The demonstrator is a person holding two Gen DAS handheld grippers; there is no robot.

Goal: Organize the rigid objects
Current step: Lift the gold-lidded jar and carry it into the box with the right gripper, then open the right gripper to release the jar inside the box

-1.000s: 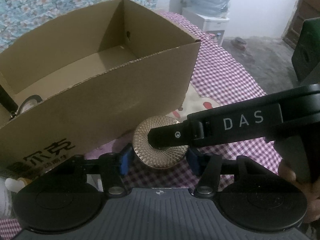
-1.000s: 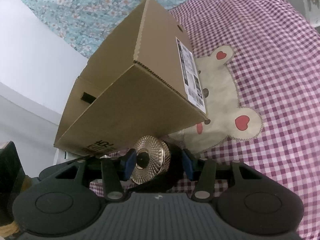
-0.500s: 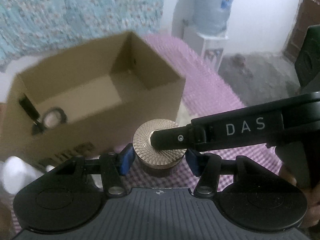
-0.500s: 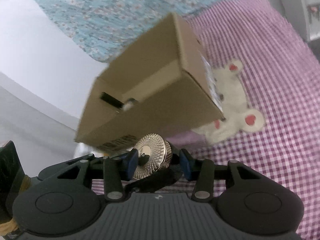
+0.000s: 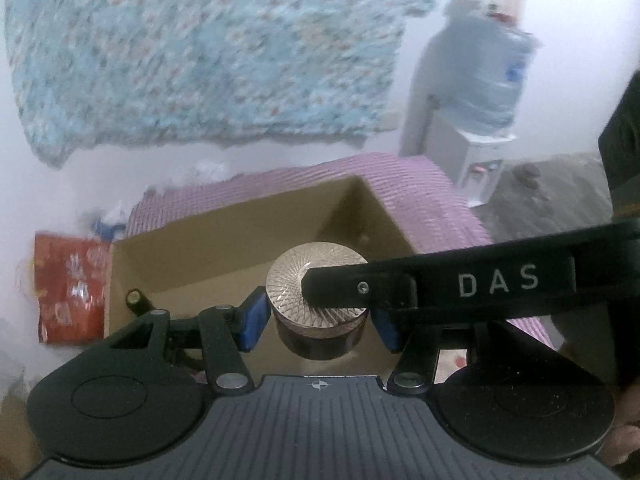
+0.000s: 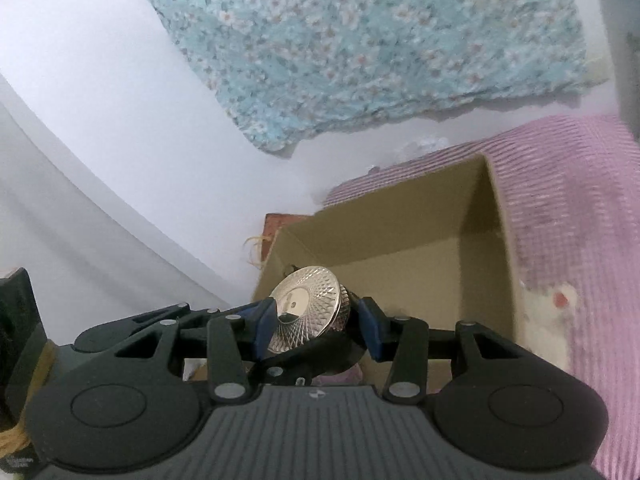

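Observation:
A dark jar with a gold patterned lid [image 5: 292, 280] hangs in the air over the open cardboard box [image 5: 240, 240]. My left gripper [image 5: 320, 322] is shut on the jar's sides, its blue pads against the body. My right gripper [image 6: 316, 320] is also shut on the jar [image 6: 308, 304]. In the left wrist view its black finger [image 5: 440, 284] lies across the lid's middle. The box [image 6: 400, 232] stands on the bed below and beyond the jar. A small dark item [image 5: 134, 298] lies in the box's left end.
The box rests on a pink checked bedcover [image 5: 420, 184]. A red packet [image 5: 68, 288] lies just left of the box. A floral cloth [image 6: 380, 40] hangs on the white wall behind. A water dispenser [image 5: 480, 92] stands at the back right.
Both grippers have risen with the jar held between them, from the bedcover beside the box's front wall to above its open top. The box's inside now shows below.

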